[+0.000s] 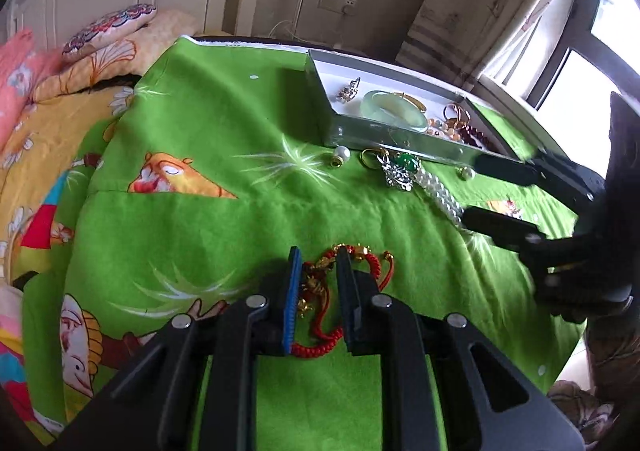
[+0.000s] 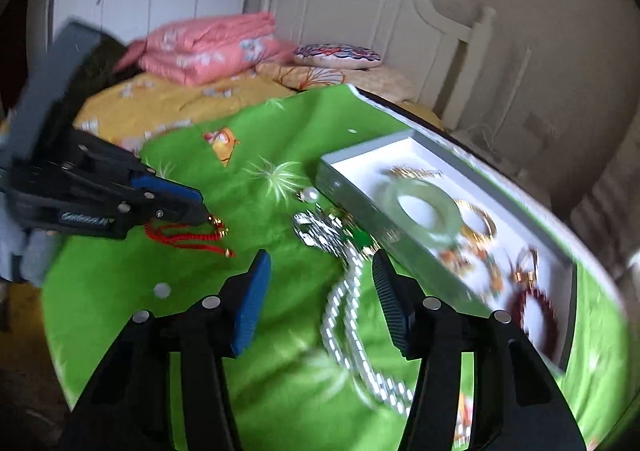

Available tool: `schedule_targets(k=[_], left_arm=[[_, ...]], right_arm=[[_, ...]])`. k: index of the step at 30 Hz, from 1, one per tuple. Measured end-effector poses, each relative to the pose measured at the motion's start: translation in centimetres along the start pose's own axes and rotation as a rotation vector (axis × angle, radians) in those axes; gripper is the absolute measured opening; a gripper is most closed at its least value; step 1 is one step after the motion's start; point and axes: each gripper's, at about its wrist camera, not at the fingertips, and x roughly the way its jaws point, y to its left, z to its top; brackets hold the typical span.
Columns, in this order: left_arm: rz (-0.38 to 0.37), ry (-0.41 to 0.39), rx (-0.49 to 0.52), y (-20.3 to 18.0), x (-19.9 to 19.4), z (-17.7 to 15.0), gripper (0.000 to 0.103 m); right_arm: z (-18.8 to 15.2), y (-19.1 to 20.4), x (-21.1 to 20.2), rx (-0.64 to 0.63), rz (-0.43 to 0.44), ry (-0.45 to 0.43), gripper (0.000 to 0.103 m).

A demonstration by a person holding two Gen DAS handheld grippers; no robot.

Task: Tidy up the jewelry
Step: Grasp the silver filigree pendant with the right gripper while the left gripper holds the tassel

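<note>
With the left gripper (image 1: 318, 263) pinching the red cord bracelet (image 1: 352, 271) near the tabletop's front edge, the open right gripper (image 2: 320, 263) should straddle the pearl necklace (image 2: 352, 315) squarely before closing.

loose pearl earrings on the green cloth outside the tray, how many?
2. One pearl earring left of the pendant, one right of it, below the tray. More may be hidden.
</note>
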Motion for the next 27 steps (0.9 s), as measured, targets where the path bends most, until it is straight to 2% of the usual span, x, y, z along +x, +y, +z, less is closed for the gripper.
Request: schedule_targets(k=[4, 8, 11, 12, 13, 14, 18, 23, 27], left_arm=[[-0.007, 0.001, -0.002, 0.3, 0.0, 0.0, 0.018], [0.002, 0.002, 0.003, -0.1, 0.1, 0.0, 0.018], [0.008, 0.002, 0.006, -0.2, 0.1, 0.0, 0.018], [0.012, 0.002, 0.008, -0.4, 0.1, 0.1, 0.018], [0.016, 0.002, 0.010, -0.6, 0.1, 0.0, 0.018], [0.021, 0.003, 0.014, -0.7, 0.1, 0.0, 0.018], [0.030, 0.002, 0.019, -1.0, 0.1, 0.1, 0.018], [0.050, 0.004, 0.034, -1.4, 0.1, 0.0, 0.018], [0.074, 0.006, 0.056, -1.7, 0.2, 0.0, 0.019]], right_arm=[[1.0, 2.4, 1.9, -0.148, -0.082, 0.033, 0.050], [1.5, 3.4, 4.0, -0.233, -0.151, 0.067, 0.046], [1.8, 3.6, 5.3, -0.262, -0.193, 0.084, 0.032], [1.8, 3.5, 5.7, -0.255, -0.213, 0.105, 0.019], [1.7, 3.2, 5.7, -0.241, -0.223, 0.100, 0.013], [1.7, 3.2, 5.2, -0.231, -0.223, 0.081, 0.013], [1.6, 0.8, 2.1, -0.049, -0.073, -0.006, 0.010], [0.0, -3.2, -1.5, 0.253, 0.234, -0.083, 0.010], [-2.2, -5.1, -3.5, 0.427, 0.416, -0.104, 0.010]])
